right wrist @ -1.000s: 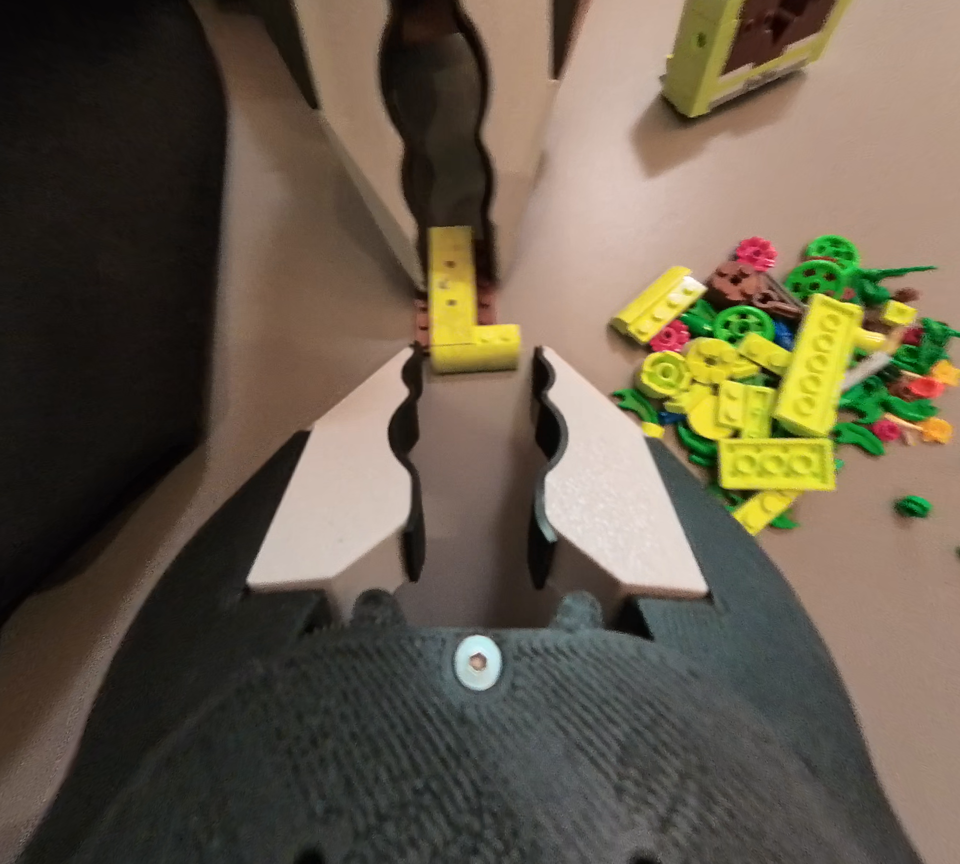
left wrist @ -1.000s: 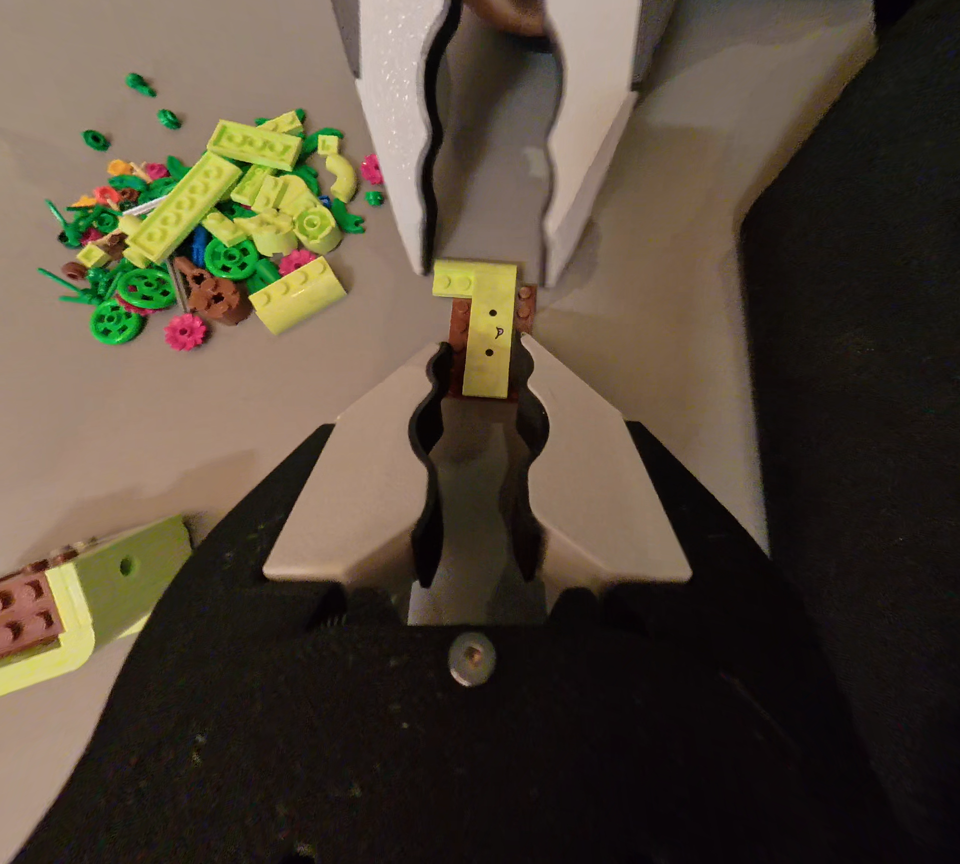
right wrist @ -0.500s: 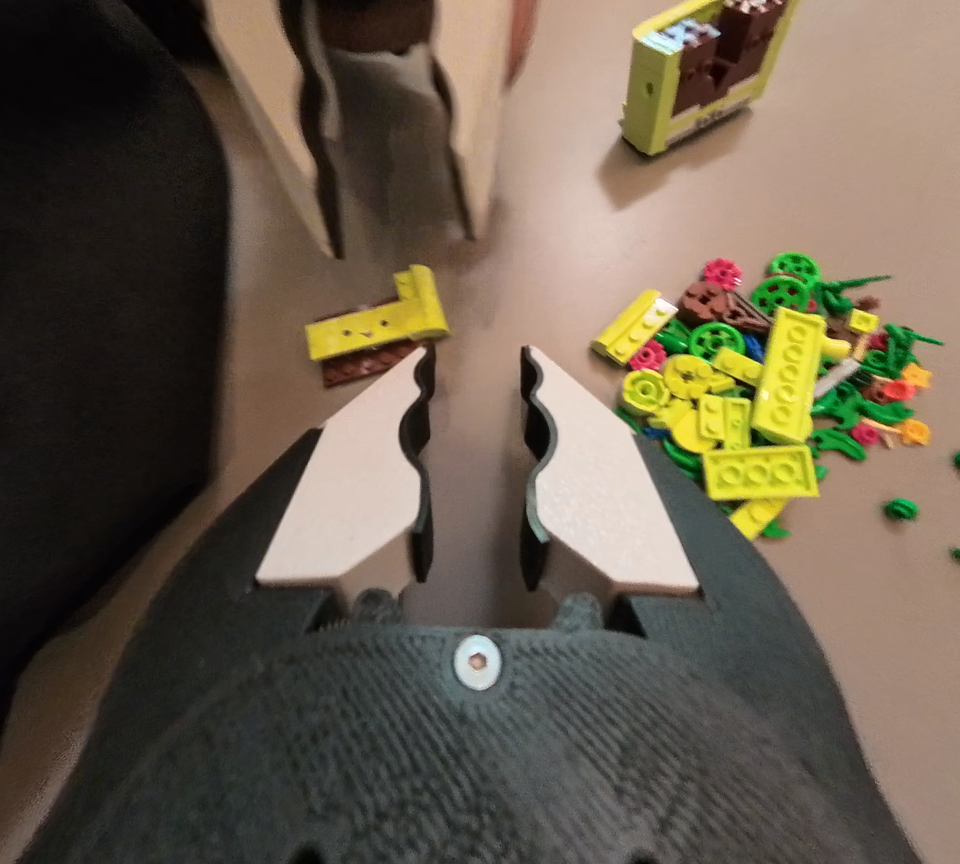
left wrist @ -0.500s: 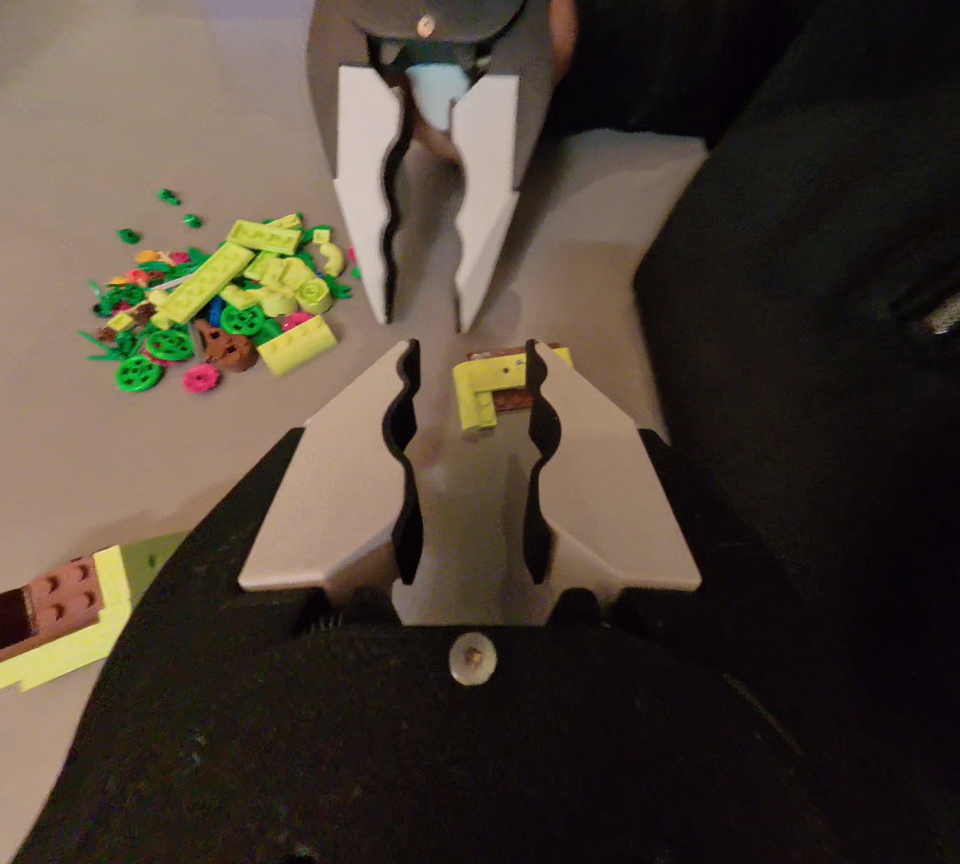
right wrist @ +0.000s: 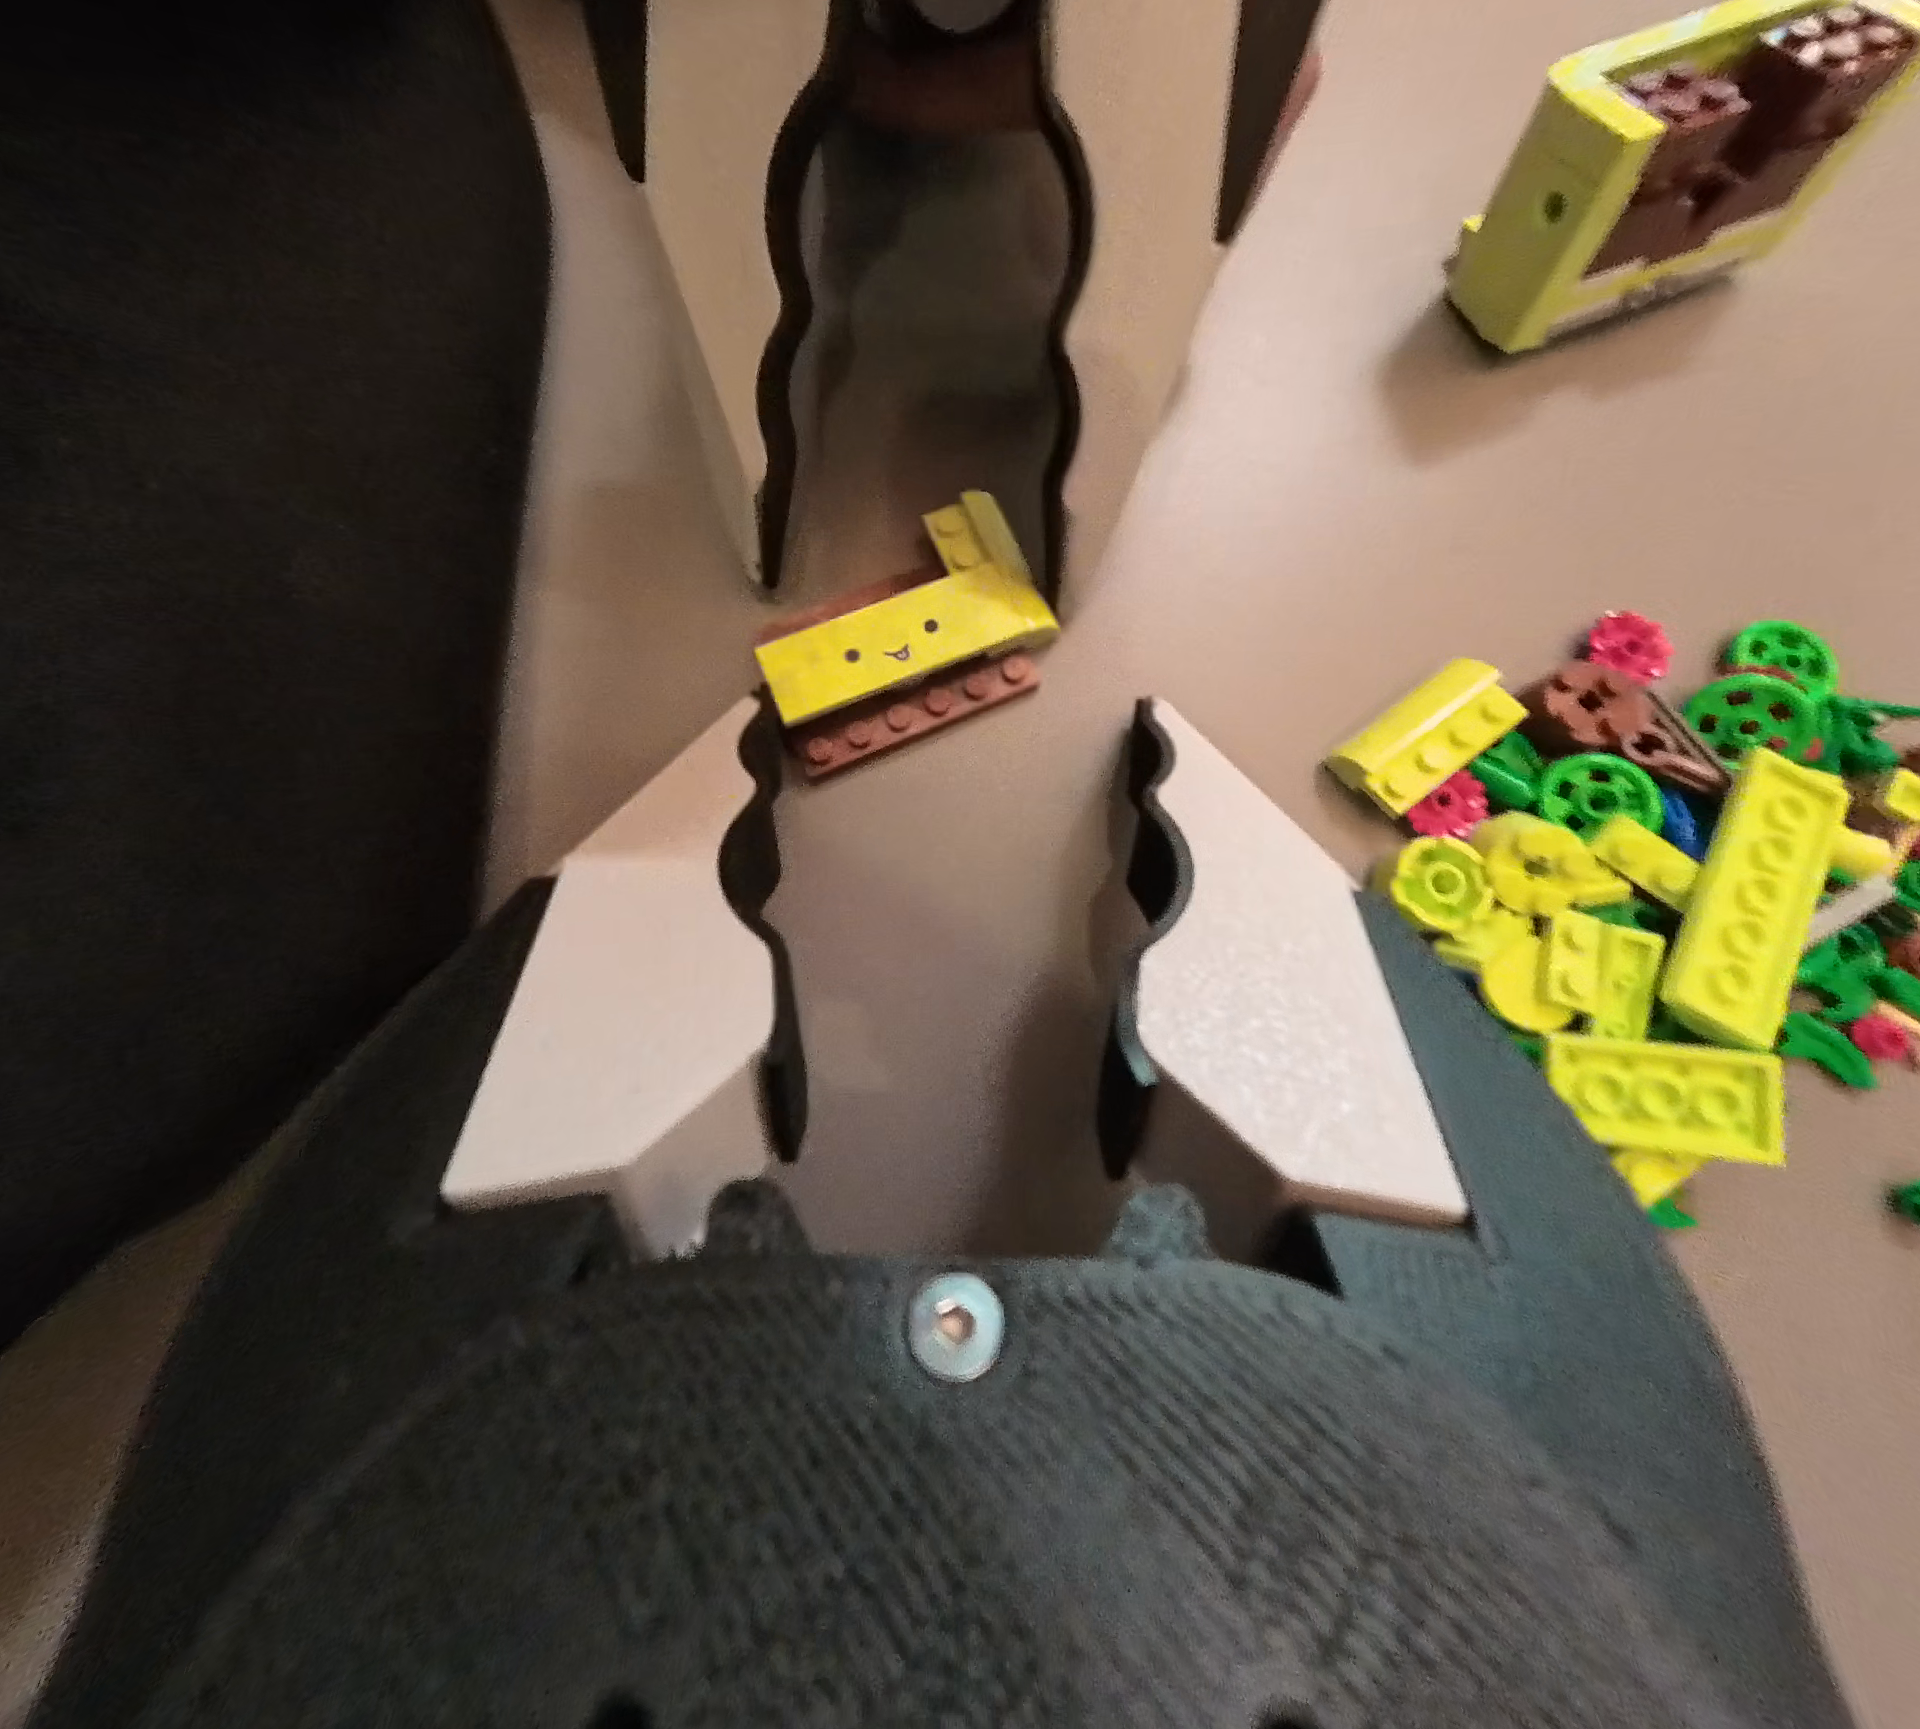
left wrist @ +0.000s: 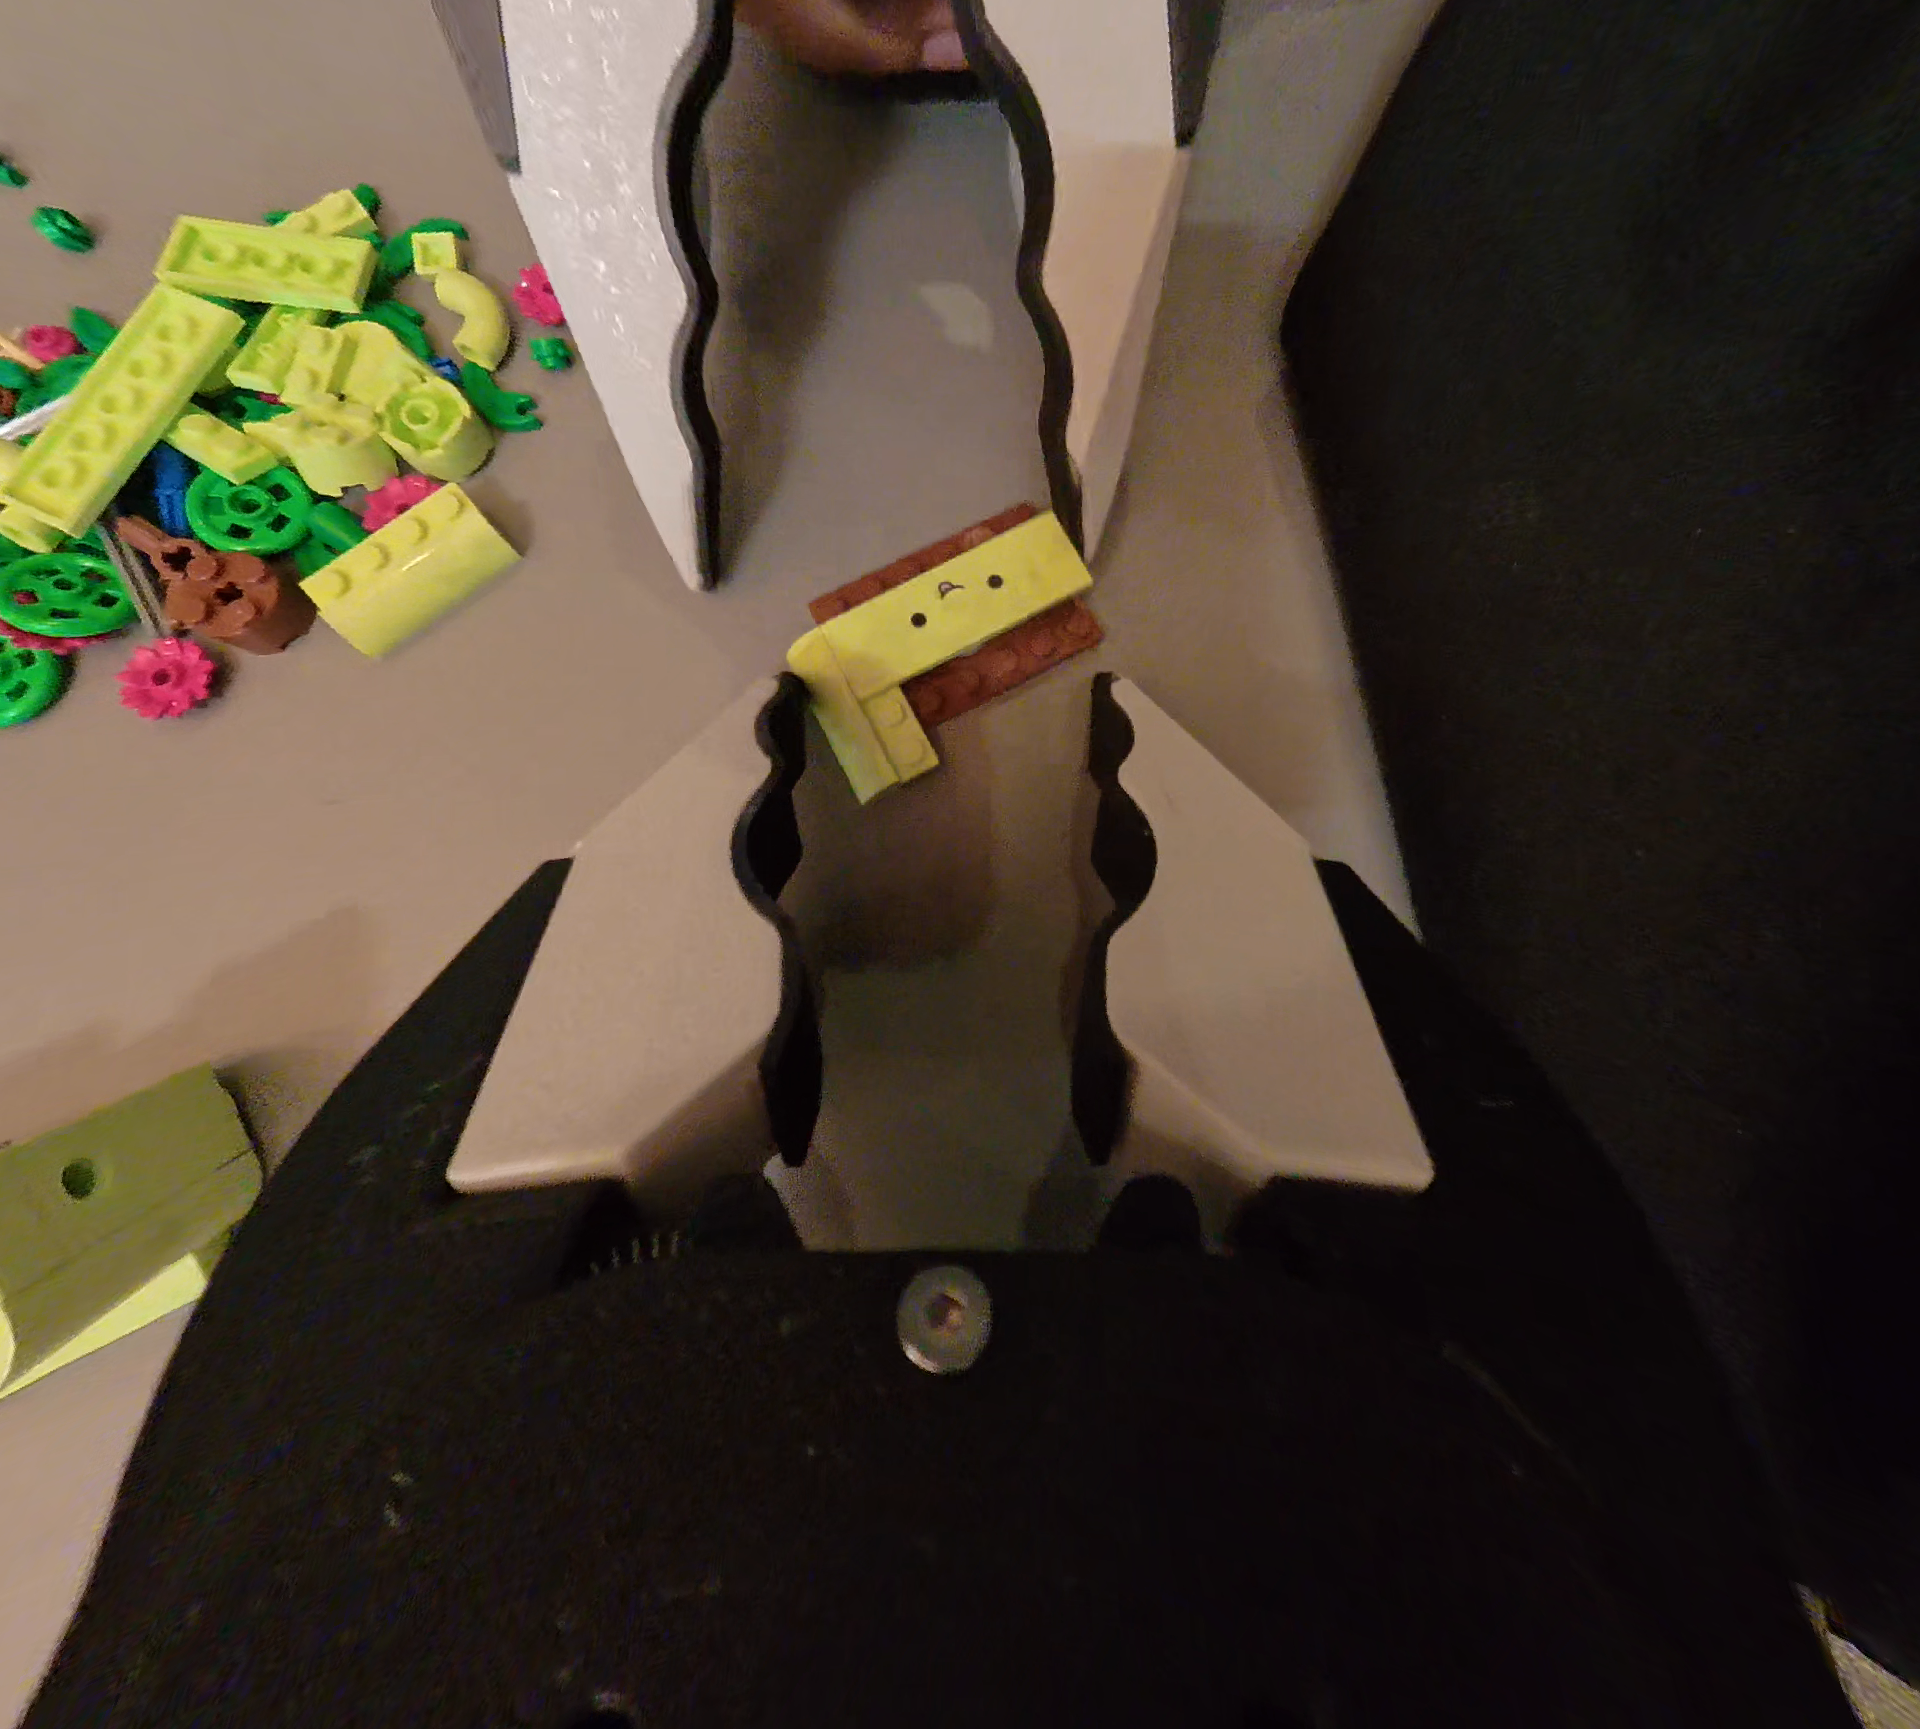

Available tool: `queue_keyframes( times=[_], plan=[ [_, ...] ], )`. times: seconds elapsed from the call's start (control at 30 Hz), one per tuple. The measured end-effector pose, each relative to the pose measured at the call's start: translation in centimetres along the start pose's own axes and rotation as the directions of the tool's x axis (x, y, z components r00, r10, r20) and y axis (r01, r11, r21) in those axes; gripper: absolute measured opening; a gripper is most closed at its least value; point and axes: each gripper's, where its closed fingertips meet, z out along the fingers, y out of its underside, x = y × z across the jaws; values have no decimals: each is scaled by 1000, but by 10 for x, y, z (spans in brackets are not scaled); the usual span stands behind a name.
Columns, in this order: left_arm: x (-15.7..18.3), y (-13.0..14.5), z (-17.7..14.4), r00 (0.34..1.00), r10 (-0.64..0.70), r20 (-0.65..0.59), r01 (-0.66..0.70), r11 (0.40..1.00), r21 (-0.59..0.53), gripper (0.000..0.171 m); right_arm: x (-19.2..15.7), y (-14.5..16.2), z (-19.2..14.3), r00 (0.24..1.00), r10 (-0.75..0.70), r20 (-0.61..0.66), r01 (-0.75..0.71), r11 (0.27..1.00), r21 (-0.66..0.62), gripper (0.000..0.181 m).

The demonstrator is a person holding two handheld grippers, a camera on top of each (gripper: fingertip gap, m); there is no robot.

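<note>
A small build (left wrist: 940,614), a lime L-shaped piece with a printed face on a brown plate, lies flat and askew on the tan table. My left gripper (left wrist: 940,692) is open and empty; its left fingertip (left wrist: 777,705) touches the build's lime corner. My right gripper (right wrist: 951,713) faces it from the other side, open and empty, with its left fingertip (right wrist: 756,723) at the build's (right wrist: 894,645) near end. Each gripper shows in the other's view: the right one (left wrist: 888,557) and the left one (right wrist: 912,583), both with jaws apart. The build lies between the two pairs of fingertips.
A pile of loose lime, green, pink and brown bricks (left wrist: 249,432) lies to one side; it also shows in the right wrist view (right wrist: 1662,900). A lime box-like build with brown bricks (right wrist: 1683,173) stands farther off (left wrist: 104,1201). Dark cloth (left wrist: 1610,640) borders the table's other side (right wrist: 208,432). Left and right tips are no more than a few centimetres apart.
A second ago the build sat lengthwise between both grippers' tips. Both then drew back, leaving it on the table. Now both are close again, jaws wider, and the build lies crosswise.
</note>
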Motion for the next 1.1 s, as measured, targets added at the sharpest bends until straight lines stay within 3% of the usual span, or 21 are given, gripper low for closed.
queue_keyframes(
  times=[0.1,0.2,0.43,0.67,0.8,1.1],
  plan=[
    [-5,4,-6,1000,-12,16,12,1000,-19,42,10,4,-8,999,34,-28,-34,999,-3,69],
    [-6,11,-18,999,-40,-10,39,999,-29,15,26,9,-18,993,37,-111,-39,999,-12,55],
    [-20,2,-13,996,-27,85,25,999,25,44,20,-14,-21,995,75,-64,-67,991,117,50],
    [-18,5,-7,997,-9,81,8,1000,10,33,17,-26,3,985,166,-51,-157,977,141,24],
    [-20,4,-6,995,-9,101,9,1000,7,33,15,-19,12,983,172,-61,-167,983,73,22],
    [-20,3,-3,987,38,158,-35,999,-16,32,15,-17,11,974,218,-55,-215,975,61,14]
  ],
)
